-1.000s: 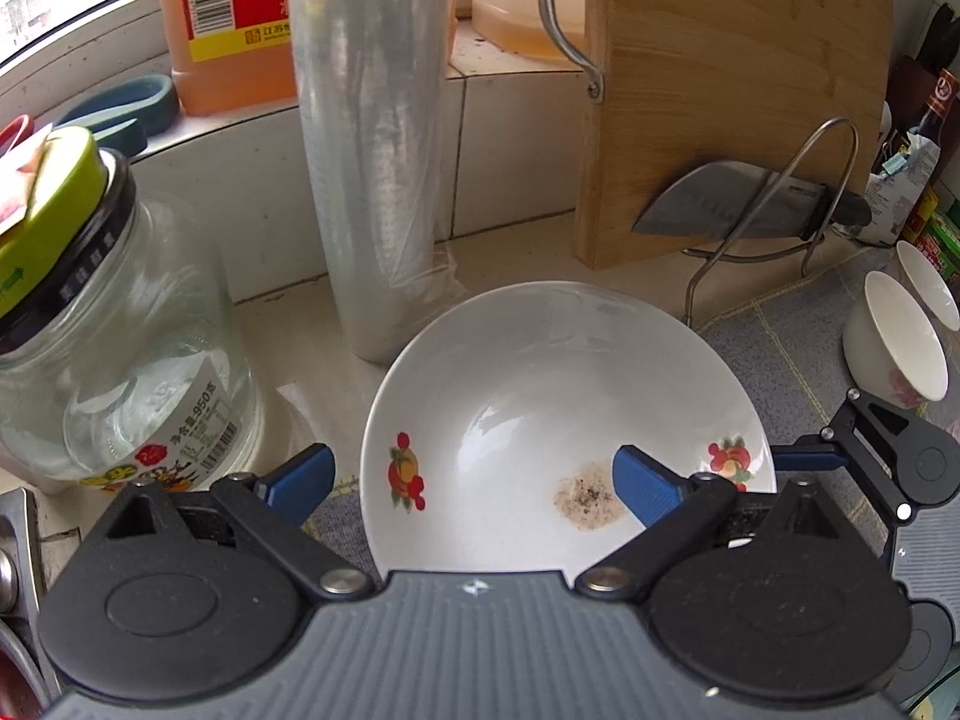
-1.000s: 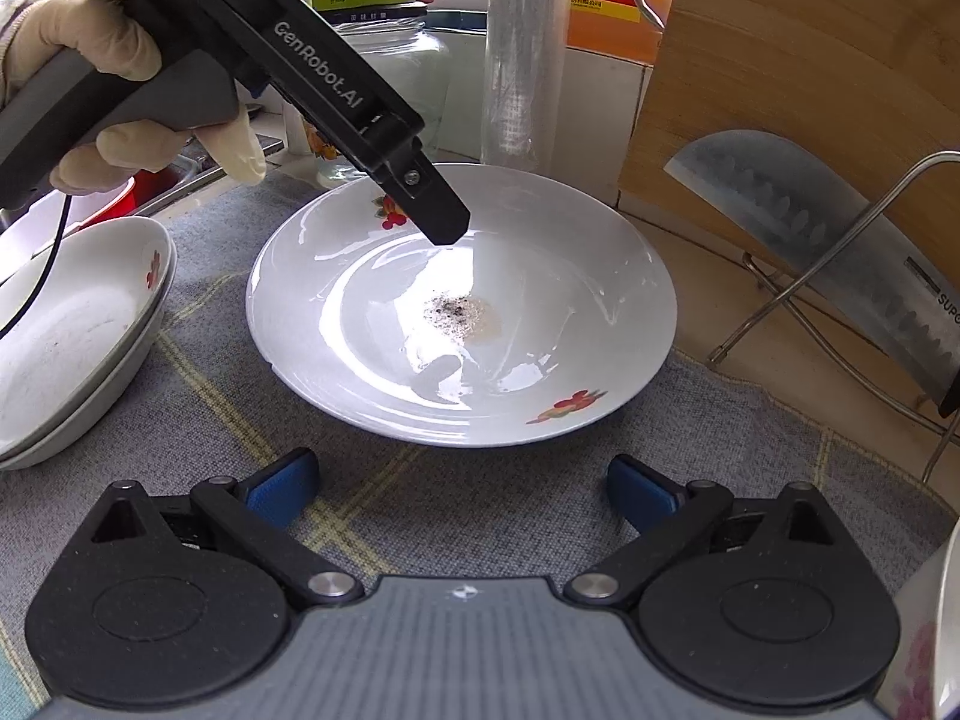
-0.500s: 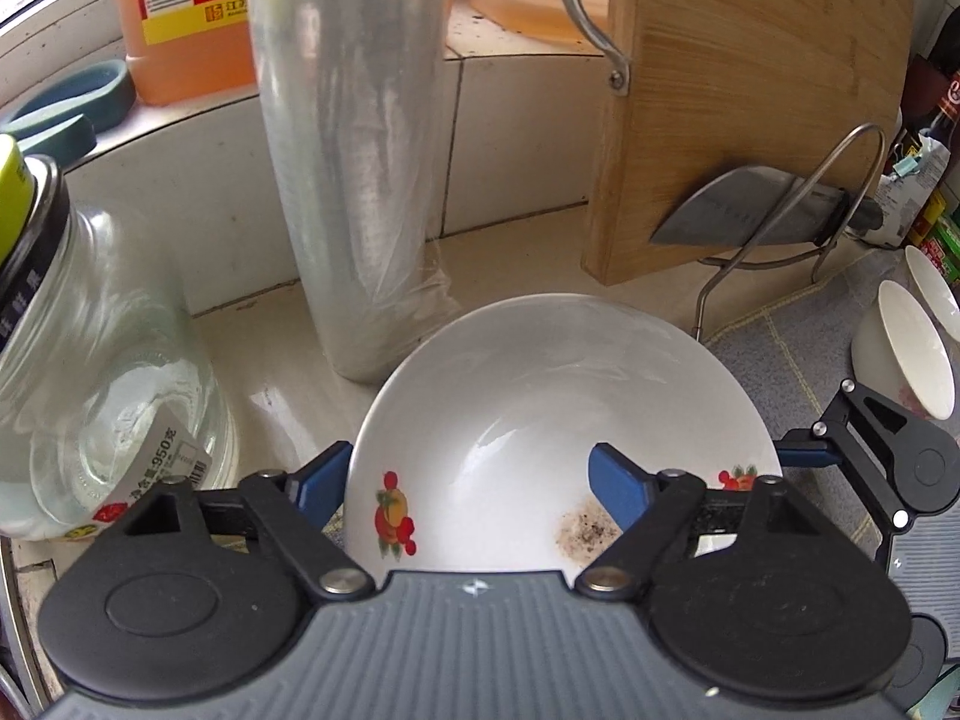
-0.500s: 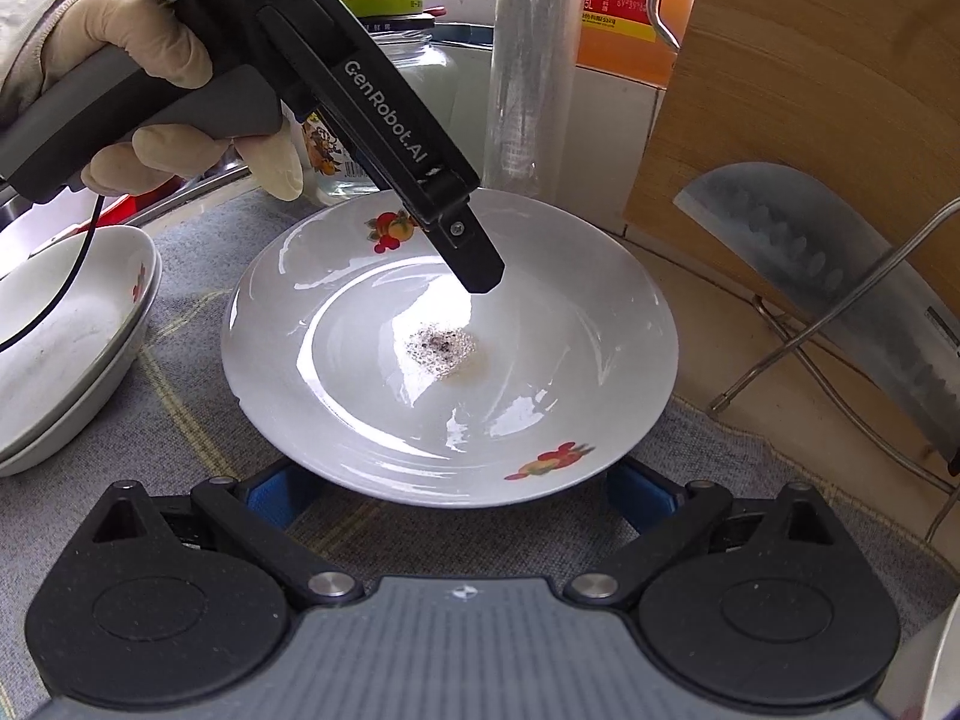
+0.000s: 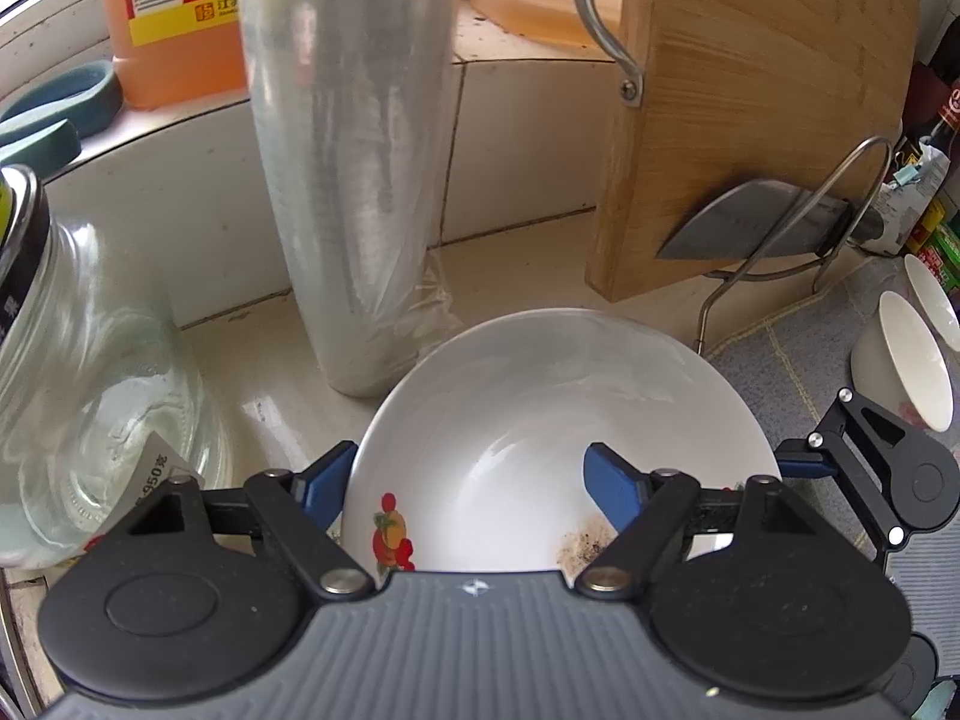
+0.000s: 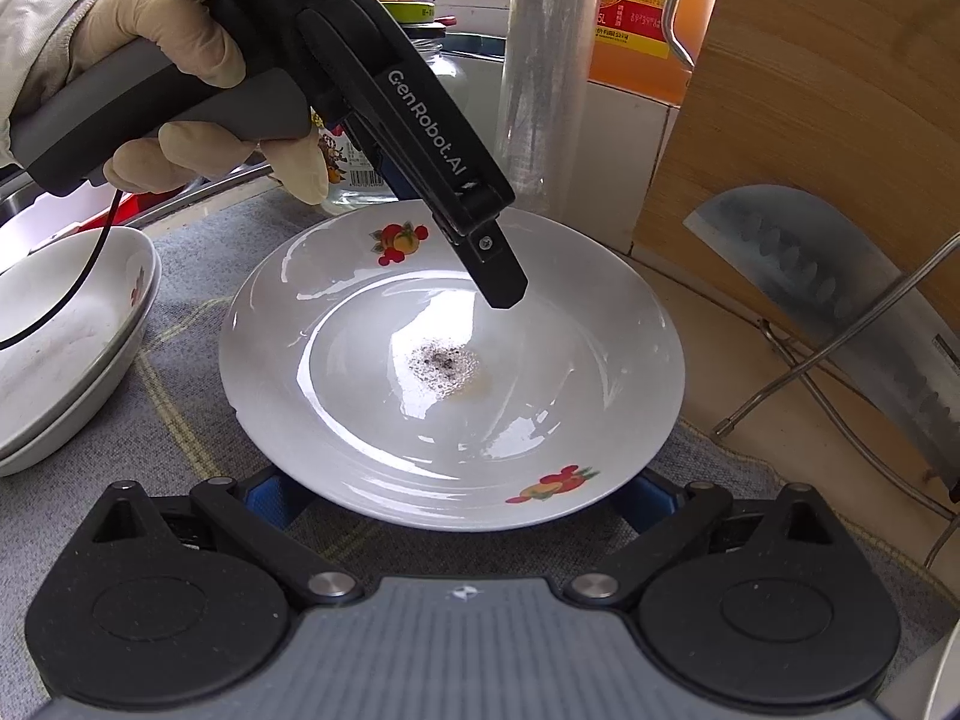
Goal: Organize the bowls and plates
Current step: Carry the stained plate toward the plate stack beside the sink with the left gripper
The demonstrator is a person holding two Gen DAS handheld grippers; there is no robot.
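Closing in over the past second, the left claw [image 5: 465, 483] has drawn its blue pads together across the rim of a white plate [image 6: 450, 360]; in the left wrist view one pad sits outside the rim at lower left of the frame and the other over the plate's inner slope, though whether they yet press the china cannot be told. From the right wrist view the plate has slid lower and nearer in the frame, so that the right claw [image 6: 456, 498] now has its pads tucked beneath the near rim, spread wide and pinching nothing.

White and glossy, the shallow round plate carries fruit decals, red and orange, on its rim at two opposite spots, and a dark speckled stain with a brownish smear at its centre. It lies flat, face up, on a grey checked mat [image 6: 198, 420] on the tabletop [image 5: 288, 372], in the middle of the right wrist frame. Being round, it has no long axis.

A gloved hand [image 6: 180, 90] at upper left of that frame holds the left tool, whose black finger [image 6: 480, 246] slants down over the plate's far half.

At left edge, two stacked white dishes [image 6: 66, 348] rest on the mat, the upper one smeared inside. A glass jar [image 5: 78, 390] stands at left of the left wrist frame, seemingly holding clear liquid. Two small white bowls [image 5: 906, 360] lean at far right. A cleaver [image 6: 840, 288] rests on a wire rack against a wooden cutting board [image 5: 762, 90].
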